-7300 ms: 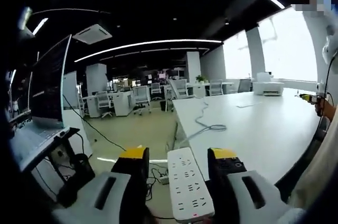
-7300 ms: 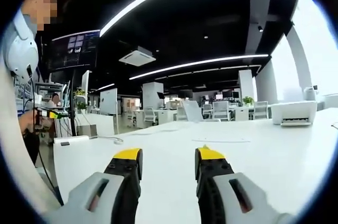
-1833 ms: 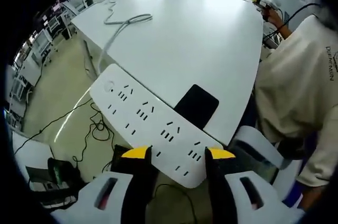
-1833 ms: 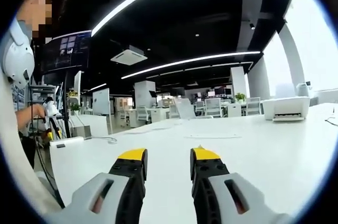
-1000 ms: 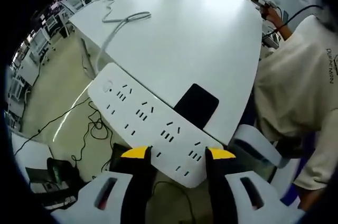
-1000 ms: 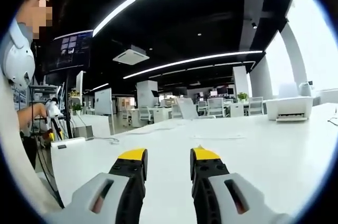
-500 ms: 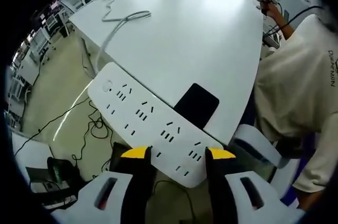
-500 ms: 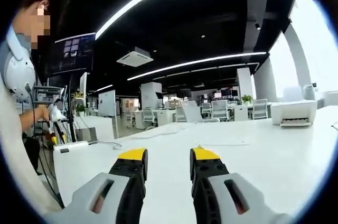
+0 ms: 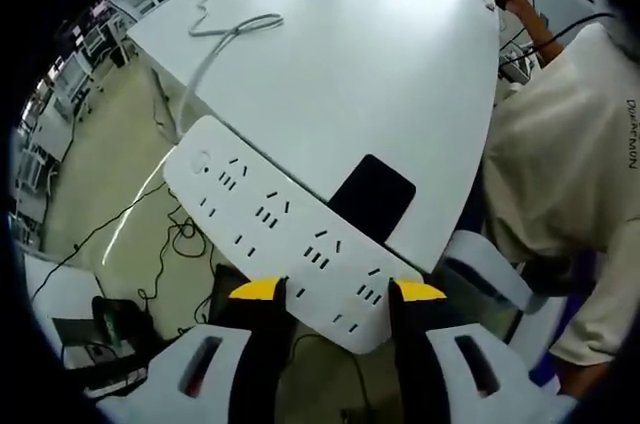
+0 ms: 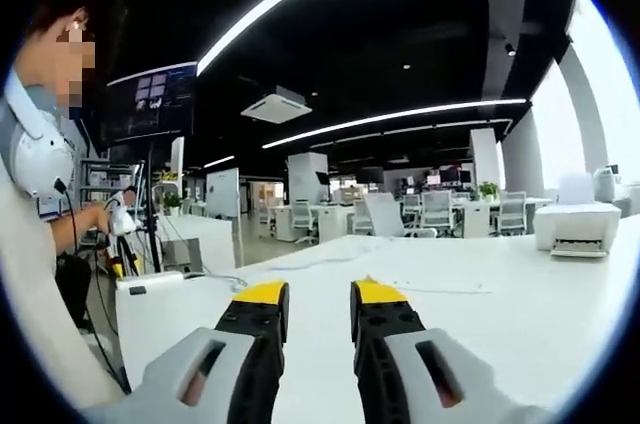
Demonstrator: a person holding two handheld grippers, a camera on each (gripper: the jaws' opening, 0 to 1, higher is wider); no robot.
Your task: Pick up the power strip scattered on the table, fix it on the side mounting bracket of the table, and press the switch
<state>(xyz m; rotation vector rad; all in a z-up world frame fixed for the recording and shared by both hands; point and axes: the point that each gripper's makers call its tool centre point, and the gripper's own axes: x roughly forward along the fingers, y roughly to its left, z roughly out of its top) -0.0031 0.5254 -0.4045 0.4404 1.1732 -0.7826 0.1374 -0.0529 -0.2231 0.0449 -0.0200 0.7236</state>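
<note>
While the left gripper (image 9: 327, 292) pinches the near end of the white power strip (image 9: 280, 229) between its two yellow-tipped jaws, the strip reaches away from them and up to the left, lying along the edge of the white table (image 9: 340, 64). Its round switch (image 9: 205, 160) sits at the far end, well away from the jaws. Just ahead of the right jaw, a flat black rectangle (image 9: 372, 197) lies on the table, touching or nearly touching the strip's side. A grey cable (image 9: 215, 39) runs from the strip's far end and loops across the tabletop farther out. To the right of the jaws stands a person in a cream shirt (image 9: 560, 154). Left of the jaws and beyond the table edge, dark cords trail over the floor (image 9: 95, 184).

In the right gripper view, the right gripper (image 10: 310, 296) hangs above the white tabletop with its jaws a narrow gap apart and nothing between them. A white printer (image 10: 583, 228) sits far off ahead and to the right.
</note>
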